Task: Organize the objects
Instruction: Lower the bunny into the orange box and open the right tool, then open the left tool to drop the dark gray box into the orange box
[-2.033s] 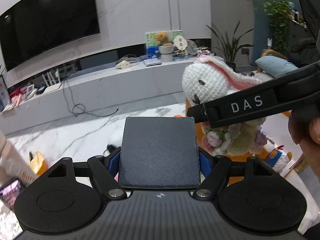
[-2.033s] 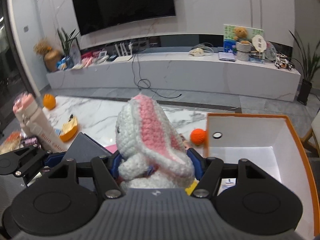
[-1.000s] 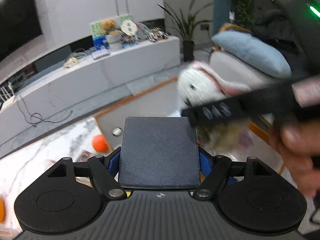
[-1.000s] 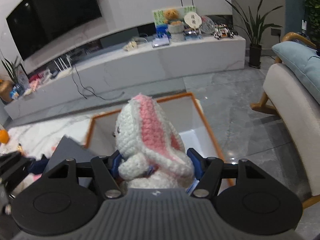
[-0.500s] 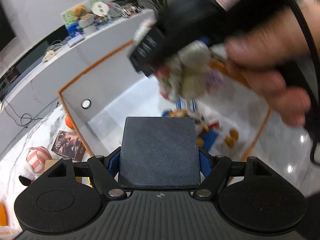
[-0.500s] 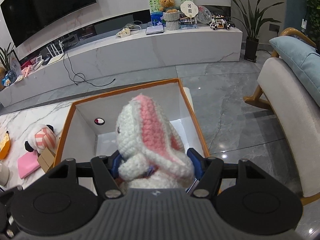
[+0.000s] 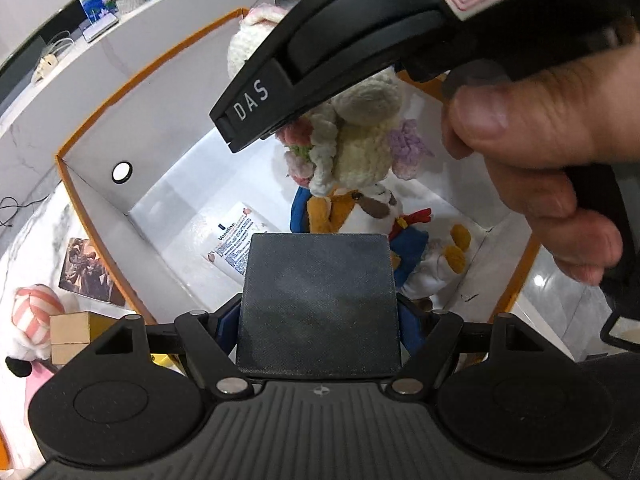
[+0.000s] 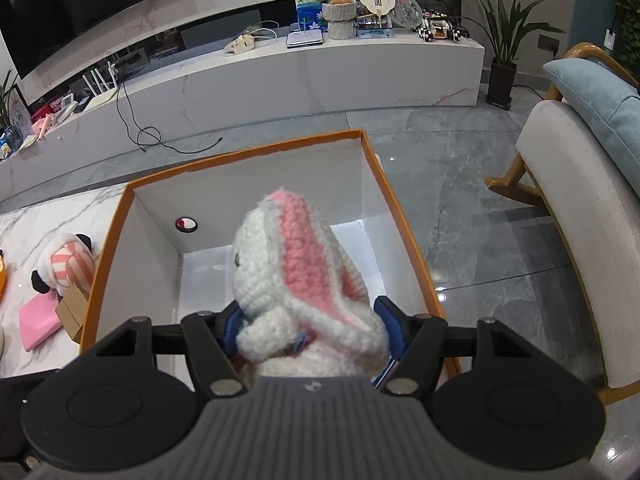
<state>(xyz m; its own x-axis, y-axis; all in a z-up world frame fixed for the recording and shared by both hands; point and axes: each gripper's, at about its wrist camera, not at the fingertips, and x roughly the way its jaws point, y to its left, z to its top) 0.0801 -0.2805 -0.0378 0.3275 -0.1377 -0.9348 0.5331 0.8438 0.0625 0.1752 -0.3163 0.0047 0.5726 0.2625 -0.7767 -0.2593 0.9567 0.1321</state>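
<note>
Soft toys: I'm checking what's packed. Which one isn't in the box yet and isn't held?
The pink-striped toy, lying on the table left of the box. The rabbit is in the right claw; the duck lies inside.

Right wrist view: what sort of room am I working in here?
Most likely a home living room: a wall-mounted TV above a long marble media console, an armchair, and potted plants.
</note>
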